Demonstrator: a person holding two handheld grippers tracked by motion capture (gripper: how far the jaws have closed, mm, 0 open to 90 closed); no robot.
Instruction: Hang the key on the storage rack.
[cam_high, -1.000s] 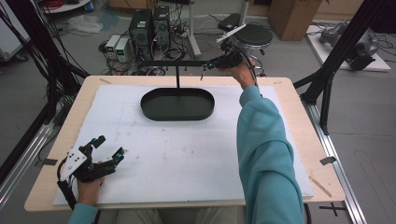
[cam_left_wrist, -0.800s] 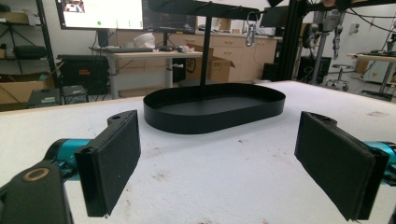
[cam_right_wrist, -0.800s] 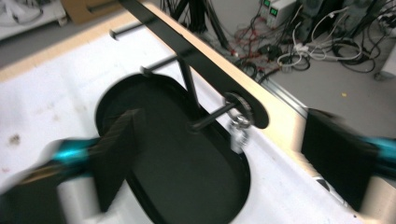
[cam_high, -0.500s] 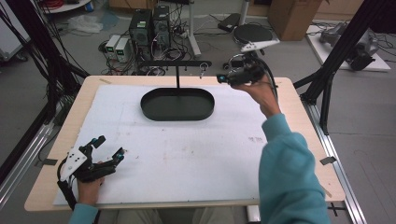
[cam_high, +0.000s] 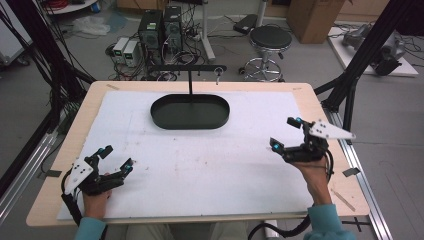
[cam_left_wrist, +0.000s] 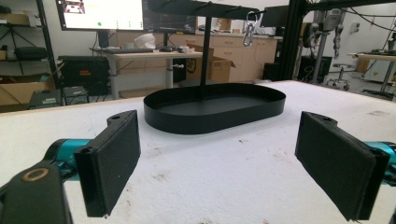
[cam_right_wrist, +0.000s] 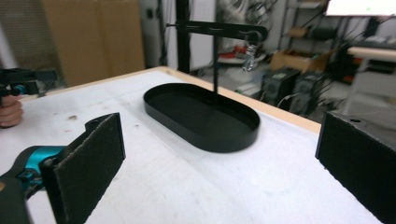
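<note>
Now the right claw (cam_high: 286, 134), back from the stand's crossbar (cam_high: 187, 68) to the worktop's (cam_high: 300, 90) right edge, gapes wide and empty; the metal clip (cam_high: 218, 73) hangs there, seemingly delivered. The left claw (cam_high: 116, 157) rests wide, near-left corner.

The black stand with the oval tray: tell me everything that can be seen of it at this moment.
The black stand looks like painted metal. Its oval tray, shallow-walled and empty, sits flat on the white mat toward the table's far edge. A thin post rises from the tray's rear part to a horizontal crossbar with small pegs. A small silver clip hangs near one end of the bar. Neither gripper touches the stand.
</note>
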